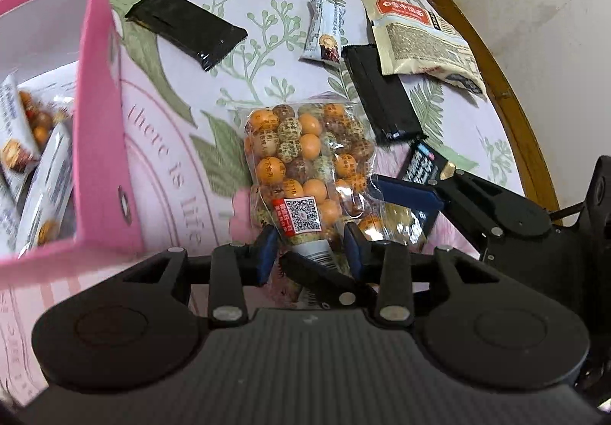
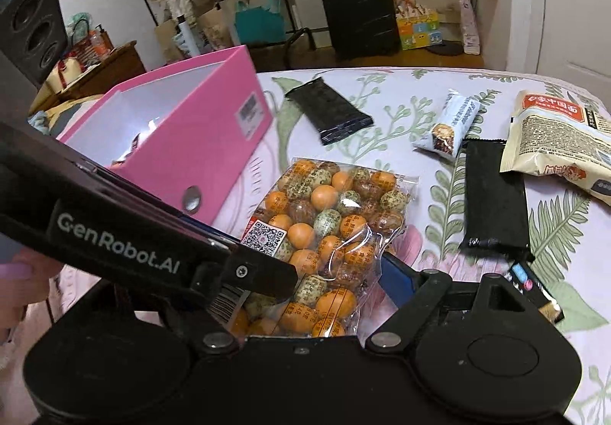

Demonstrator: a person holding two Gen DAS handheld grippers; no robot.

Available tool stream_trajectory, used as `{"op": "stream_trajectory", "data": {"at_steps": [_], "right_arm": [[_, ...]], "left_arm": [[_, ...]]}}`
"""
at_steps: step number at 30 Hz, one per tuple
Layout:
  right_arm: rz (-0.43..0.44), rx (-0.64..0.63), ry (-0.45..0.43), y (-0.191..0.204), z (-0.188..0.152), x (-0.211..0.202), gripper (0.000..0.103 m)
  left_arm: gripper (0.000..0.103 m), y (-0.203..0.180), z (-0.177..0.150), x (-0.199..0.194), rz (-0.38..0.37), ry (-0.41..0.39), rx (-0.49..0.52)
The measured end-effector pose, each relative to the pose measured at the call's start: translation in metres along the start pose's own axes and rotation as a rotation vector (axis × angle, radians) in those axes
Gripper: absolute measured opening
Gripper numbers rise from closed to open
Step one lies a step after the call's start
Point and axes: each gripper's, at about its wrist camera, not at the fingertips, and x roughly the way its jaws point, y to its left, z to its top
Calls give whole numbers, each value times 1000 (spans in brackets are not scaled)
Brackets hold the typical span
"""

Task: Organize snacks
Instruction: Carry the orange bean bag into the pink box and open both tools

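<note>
Bag (image 1: 305,165) of orange + speckled balls: flat on floral cloth (image 1: 183,165), just beside pink box (image 1: 99,119), QR sticker near its close end. Pinched at that end by L claw (image 1: 310,247), blue pads pressed in on both sides w/ the plastic squeezed narrow btwn them. Straddled by R claw (image 2: 324,291) too, coming in from the right w/ fingers spread wide. One blue pad (image 1: 404,192) touching the crinkly side edge, other finger mostly hidden behind L claw's body, so can't tell if it's actually squeezing.

Box holds a few white bars (image 1: 42,173) already. Further back on cloth: black pack (image 1: 183,28), white bar (image 1: 324,31), 2nd black pack (image 1: 385,96) w/ beige pouch (image 1: 416,39) overlapping its far end. Dark pack (image 1: 420,161) partly under R claw.
</note>
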Motion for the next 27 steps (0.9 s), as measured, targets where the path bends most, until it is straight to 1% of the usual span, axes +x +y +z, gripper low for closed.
{"op": "stream_trajectory", "data": {"at_steps": [4,12,16,21,27], "right_arm": [[18,-11,3,11,-6,-13,88],[20,-73,-11,39,-17,-46,88],[12,-142,-25,57,-19,-61,88],[29,-189,-62,77,-6,-74,88],[99,-249,-71,102,32,-66,88]], "left_arm": [[35,-7,-15,-16,16,4,-5],[35,-16,-46,-51,13,-36,-19],[35,-17,-61,-69,23,-68,-44],[35,-14,-68,-100,60,-138,-55],[35,18,-59,-139,95,-196,-135]]}}
